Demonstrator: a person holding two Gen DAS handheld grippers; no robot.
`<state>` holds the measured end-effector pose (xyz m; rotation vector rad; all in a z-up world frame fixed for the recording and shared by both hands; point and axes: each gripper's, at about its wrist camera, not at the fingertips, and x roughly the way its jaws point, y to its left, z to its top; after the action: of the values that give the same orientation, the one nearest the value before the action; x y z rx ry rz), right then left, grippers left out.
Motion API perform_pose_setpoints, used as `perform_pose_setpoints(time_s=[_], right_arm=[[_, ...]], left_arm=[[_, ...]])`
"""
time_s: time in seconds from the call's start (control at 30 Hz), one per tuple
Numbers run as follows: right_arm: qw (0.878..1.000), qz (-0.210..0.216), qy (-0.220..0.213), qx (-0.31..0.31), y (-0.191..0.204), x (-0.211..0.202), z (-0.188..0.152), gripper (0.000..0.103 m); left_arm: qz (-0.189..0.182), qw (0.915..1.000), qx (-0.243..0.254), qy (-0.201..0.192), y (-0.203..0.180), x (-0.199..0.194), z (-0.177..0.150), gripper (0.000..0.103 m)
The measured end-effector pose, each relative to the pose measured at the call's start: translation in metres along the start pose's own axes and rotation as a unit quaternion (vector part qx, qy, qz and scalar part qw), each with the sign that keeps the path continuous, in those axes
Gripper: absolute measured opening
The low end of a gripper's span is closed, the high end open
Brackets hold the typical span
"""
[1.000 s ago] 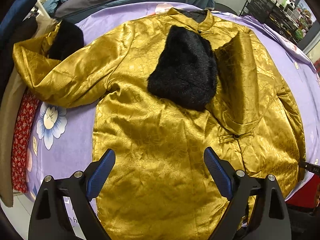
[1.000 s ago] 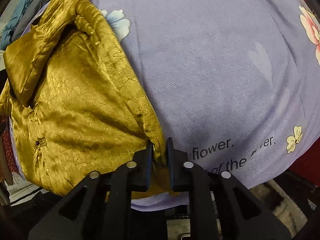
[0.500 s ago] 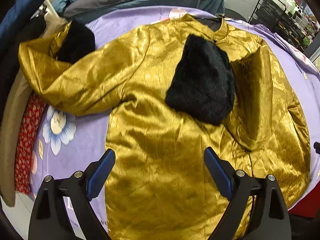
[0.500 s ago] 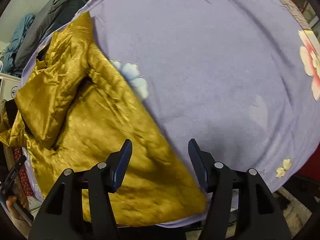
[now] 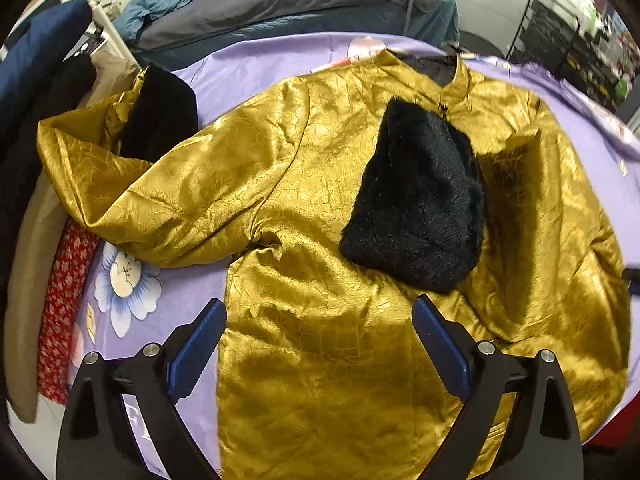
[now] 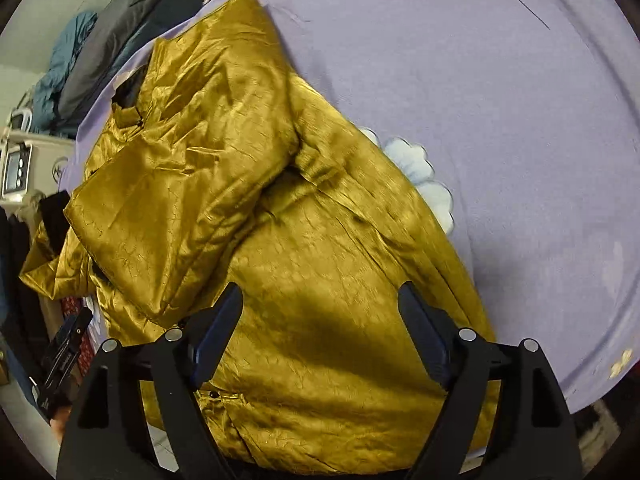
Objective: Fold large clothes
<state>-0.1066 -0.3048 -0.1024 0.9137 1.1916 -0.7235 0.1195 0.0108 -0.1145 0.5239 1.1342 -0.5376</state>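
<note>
Gold jacket (image 5: 320, 360) flat on purple sheet (image 6: 520, 120), one sleeve folded in; right hand-held gripper (image 6: 320, 332) just spread, empty, left hand-held gripper (image 5: 316, 344) spread; next probably the other sleeve (image 5: 160, 184).

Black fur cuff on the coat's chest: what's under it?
The black fur cuff lies on the gold coat, which lies on the purple sheet. The coat's front fastening beneath the cuff is covered.

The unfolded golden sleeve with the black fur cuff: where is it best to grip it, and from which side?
Probably at the cuff end, where the unfolded sleeve stops beside the black fur. It lies spread outward past the jacket body, so the open left gripper could come from above at the outer side, pinch the golden edge and carry it inward.
</note>
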Motion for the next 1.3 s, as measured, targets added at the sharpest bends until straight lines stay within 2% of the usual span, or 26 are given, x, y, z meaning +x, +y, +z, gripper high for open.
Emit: perform_pose_setpoints(time_s=[0.1,0.2,0.33,0.4,0.5,0.6,0.67,0.73,0.8,0.87,0.9,0.97,1.03,1.07,1.13,1.17,1.23,1.3], right_arm=[[1.000,0.000,-0.001,0.002,0.008,-0.003,0.025,0.080],[0.999,0.023,-0.007,0.021,0.025,-0.002,0.064,0.080],[0.999,0.016,-0.028,0.010,0.064,0.004,0.122,0.080],[0.999,-0.004,-0.030,0.012,0.082,0.018,0.152,0.080],[0.998,-0.038,-0.032,0.026,0.094,0.039,0.180,0.080],[0.996,-0.081,-0.021,0.027,0.095,0.057,0.187,0.080],[0.997,-0.078,-0.017,0.019,0.093,0.065,0.185,0.079],[0.998,-0.051,-0.029,0.007,0.088,0.064,0.181,0.060],[0.997,-0.060,-0.045,-0.018,0.080,0.059,0.178,0.026],[0.997,-0.044,-0.055,-0.027,0.067,0.053,0.178,0.015],[0.997,-0.040,-0.059,-0.026,0.060,0.049,0.179,0.012],[0.996,-0.036,-0.075,-0.015,0.039,0.036,0.183,0.011],[0.996,-0.028,-0.084,0.009,0.017,0.027,0.187,0.010],[0.996,-0.018,-0.086,0.030,0.004,0.023,0.190,0.010],[0.993,0.005,-0.086,0.080,-0.023,0.016,0.196,0.010],[0.990,0.014,-0.086,0.109,-0.038,0.013,0.199,0.010],[0.985,0.004,-0.091,0.144,-0.058,0.008,0.200,0.010],[0.982,0.028,-0.089,0.166,-0.071,0.004,0.200,0.011]], left_arm=[[0.004,0.9999,0.011,0.005,-0.001,0.007,0.004,0.092],[0.004,0.9999,0.010,0.000,0.000,0.010,0.014,0.092],[0.007,0.9999,0.001,-0.014,0.001,0.011,0.036,0.092],[0.003,0.9998,-0.004,-0.019,0.000,0.012,0.046,0.092],[-0.001,0.9997,-0.006,-0.024,-0.004,0.016,0.060,0.092],[-0.005,0.9998,0.000,-0.021,-0.010,0.026,0.071,0.092],[-0.006,0.9998,0.006,-0.017,-0.014,0.035,0.079,0.092],[-0.013,0.9998,0.013,-0.008,-0.022,0.047,0.088,0.092],[-0.022,0.9996,0.019,-0.001,-0.030,0.057,0.094,0.092],[-0.034,0.9991,0.027,0.008,-0.040,0.069,0.100,0.091],[-0.036,0.9988,0.030,0.013,-0.044,0.074,0.102,0.088],[-0.049,0.9979,0.028,0.032,-0.050,0.083,0.104,0.066],[-0.078,0.9955,0.010,0.053,-0.052,0.089,0.104,0.028],[-0.086,0.9949,0.004,0.053,-0.052,0.088,0.104,0.024],[-0.071,0.9967,0.011,0.038,-0.053,0.081,0.104,0.013],[-0.059,0.9979,0.013,0.024,-0.051,0.075,0.104,0.012],[-0.046,0.9989,-0.006,-0.002,-0.040,0.064,0.106,0.009],[-0.027,0.9987,-0.042,-0.012,-0.021,0.060,0.107,0.008]])
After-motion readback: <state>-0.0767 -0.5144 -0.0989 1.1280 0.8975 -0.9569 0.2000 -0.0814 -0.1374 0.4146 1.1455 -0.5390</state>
